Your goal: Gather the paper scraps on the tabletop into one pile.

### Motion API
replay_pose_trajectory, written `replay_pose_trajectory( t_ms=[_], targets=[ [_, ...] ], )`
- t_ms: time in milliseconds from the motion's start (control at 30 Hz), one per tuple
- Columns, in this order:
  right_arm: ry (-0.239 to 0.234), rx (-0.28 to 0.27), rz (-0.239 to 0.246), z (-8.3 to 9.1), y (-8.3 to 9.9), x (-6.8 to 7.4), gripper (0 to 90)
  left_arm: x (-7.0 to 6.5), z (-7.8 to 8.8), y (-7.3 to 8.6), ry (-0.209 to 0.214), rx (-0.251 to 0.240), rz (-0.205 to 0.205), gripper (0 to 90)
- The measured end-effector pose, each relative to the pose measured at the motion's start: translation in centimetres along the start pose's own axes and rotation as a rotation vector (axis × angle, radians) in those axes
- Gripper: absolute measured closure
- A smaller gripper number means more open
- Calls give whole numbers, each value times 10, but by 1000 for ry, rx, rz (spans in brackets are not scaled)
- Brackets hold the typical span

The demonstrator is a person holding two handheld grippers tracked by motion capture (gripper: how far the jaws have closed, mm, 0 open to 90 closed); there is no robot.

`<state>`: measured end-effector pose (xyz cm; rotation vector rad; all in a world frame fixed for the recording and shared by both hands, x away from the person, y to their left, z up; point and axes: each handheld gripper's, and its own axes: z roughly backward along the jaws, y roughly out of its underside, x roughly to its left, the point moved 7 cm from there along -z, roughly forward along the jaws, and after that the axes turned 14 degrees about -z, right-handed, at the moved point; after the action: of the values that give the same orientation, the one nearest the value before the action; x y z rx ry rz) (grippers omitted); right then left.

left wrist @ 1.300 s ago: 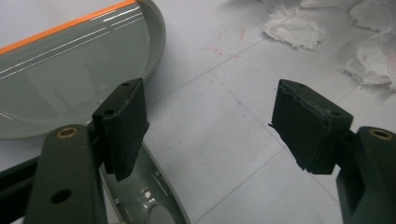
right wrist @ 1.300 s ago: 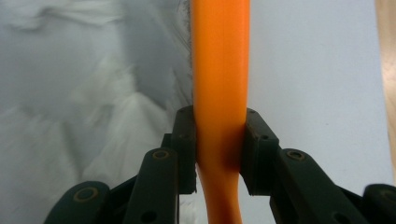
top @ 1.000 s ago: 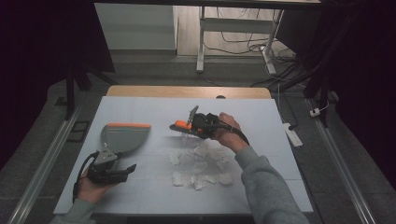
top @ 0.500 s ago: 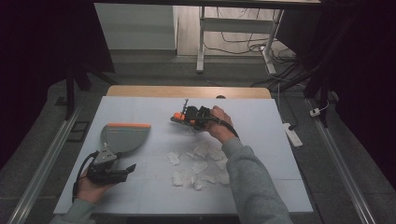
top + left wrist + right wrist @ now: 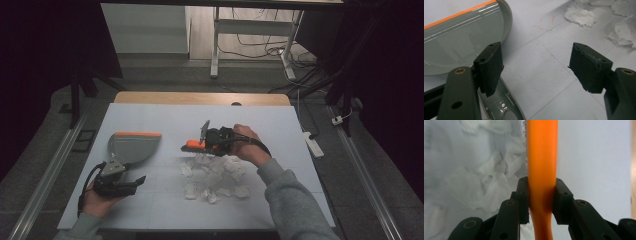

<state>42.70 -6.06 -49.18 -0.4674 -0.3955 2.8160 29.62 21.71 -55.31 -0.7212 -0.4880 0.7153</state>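
Observation:
A grey dustpan (image 5: 134, 145) with an orange lip lies at the table's left; in the left gripper view the dustpan (image 5: 461, 42) sits just beyond the jaws, its handle under them. My left gripper (image 5: 134, 183) (image 5: 537, 66) rests open on the table beside that handle, holding nothing. My right gripper (image 5: 204, 142) (image 5: 541, 195) is shut on the orange handle of a brush (image 5: 192, 145) (image 5: 541, 150), held at the far edge of a pile of crumpled white paper scraps (image 5: 215, 175) (image 5: 486, 175). Scraps (image 5: 580, 16) lie off to the left gripper's right.
A pale blue-white board (image 5: 150, 120) covers the table, with a wooden strip (image 5: 200, 98) along the far edge. A white power strip (image 5: 311, 142) lies off the right side. Metal rails run down both sides.
My right gripper with the brush has come back toward the person, down onto the far edge of the paper pile. The left gripper and dustpan have stayed put.

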Motion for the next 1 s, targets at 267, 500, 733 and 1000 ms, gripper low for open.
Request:
replay_pose_trajectory(
  t_ms=[267, 500, 733, 1000],
  targets=[
    [10, -164, -105, 32, 0, -11, 702, 1, -1, 1, 0, 2, 4, 278],
    [-93, -193, -261, 25, -18, 11, 702, 4, -1, 3, -8, 7, 12, 278],
    [-215, -182, -321, -5, -43, 45, 702, 5, -1, 4, -13, 9, 15, 279],
    [-328, -192, -430, -25, -61, 64, 702, 6, -1, 6, -14, 11, 18, 279]
  ],
)
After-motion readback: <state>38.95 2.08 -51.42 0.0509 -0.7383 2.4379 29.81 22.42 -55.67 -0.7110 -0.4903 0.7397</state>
